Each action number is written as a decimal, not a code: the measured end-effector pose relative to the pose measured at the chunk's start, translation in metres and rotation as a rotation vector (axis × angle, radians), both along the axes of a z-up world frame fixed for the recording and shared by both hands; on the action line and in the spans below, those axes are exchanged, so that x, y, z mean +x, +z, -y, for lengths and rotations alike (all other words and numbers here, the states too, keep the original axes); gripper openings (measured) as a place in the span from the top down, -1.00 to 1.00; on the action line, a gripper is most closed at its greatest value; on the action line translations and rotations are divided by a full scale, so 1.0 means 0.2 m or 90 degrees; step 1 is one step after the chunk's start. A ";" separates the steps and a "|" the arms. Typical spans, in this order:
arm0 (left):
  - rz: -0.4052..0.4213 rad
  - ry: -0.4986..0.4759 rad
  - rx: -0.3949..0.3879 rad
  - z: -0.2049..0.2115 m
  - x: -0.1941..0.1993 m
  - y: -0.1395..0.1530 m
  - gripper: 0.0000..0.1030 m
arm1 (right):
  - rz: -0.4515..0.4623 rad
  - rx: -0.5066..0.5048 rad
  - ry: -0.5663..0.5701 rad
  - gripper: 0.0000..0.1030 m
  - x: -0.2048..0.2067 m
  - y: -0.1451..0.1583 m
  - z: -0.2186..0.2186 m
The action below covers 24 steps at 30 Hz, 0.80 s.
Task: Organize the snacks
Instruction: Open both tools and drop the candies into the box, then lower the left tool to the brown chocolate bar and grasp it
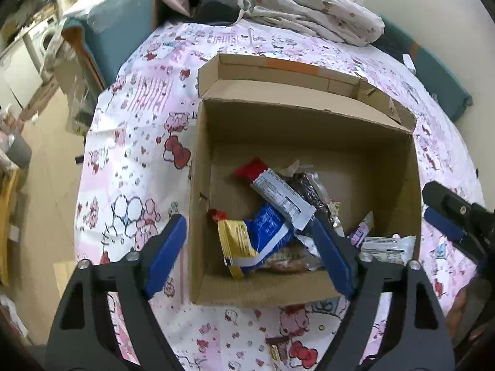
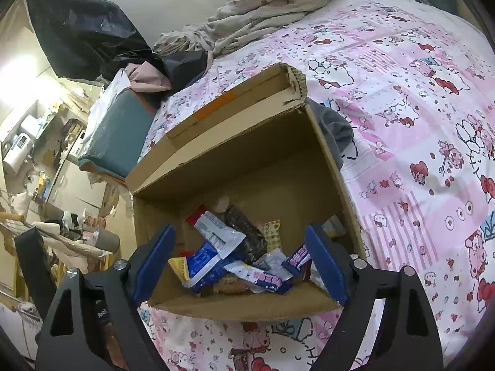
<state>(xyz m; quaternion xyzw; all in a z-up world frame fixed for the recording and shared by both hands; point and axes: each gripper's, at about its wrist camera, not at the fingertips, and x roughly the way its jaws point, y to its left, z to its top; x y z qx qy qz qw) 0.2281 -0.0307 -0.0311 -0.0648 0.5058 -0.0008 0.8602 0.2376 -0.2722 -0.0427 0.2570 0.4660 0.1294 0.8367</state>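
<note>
An open cardboard box sits on a bed with a pink cartoon-print sheet. Several snack packets lie inside: a blue and yellow packet, a white wrapper and a dark packet. My left gripper is open and empty above the box's near left corner. My right gripper is open and empty above the box's near edge, over the snack pile. The right gripper also shows at the right edge of the left wrist view.
A crumpled blanket and dark clothes lie at the head of the bed. A teal cushion sits at the bed's left edge. A grey cloth lies behind the box. Cluttered furniture and floor are to the left.
</note>
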 end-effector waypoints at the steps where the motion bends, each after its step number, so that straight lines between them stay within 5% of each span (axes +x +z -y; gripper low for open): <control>1: 0.000 0.002 0.003 0.00 -0.01 0.00 -0.68 | -0.004 0.004 0.000 -0.72 -0.01 0.00 0.00; 13: -0.023 0.034 -0.025 -0.09 -0.24 -0.01 -0.74 | 0.004 -0.007 0.014 -0.72 -0.20 0.07 0.01; 24: -0.090 0.035 -0.030 -0.09 -0.45 -0.16 -0.74 | -0.066 0.001 -0.015 -0.72 -0.39 -0.09 0.07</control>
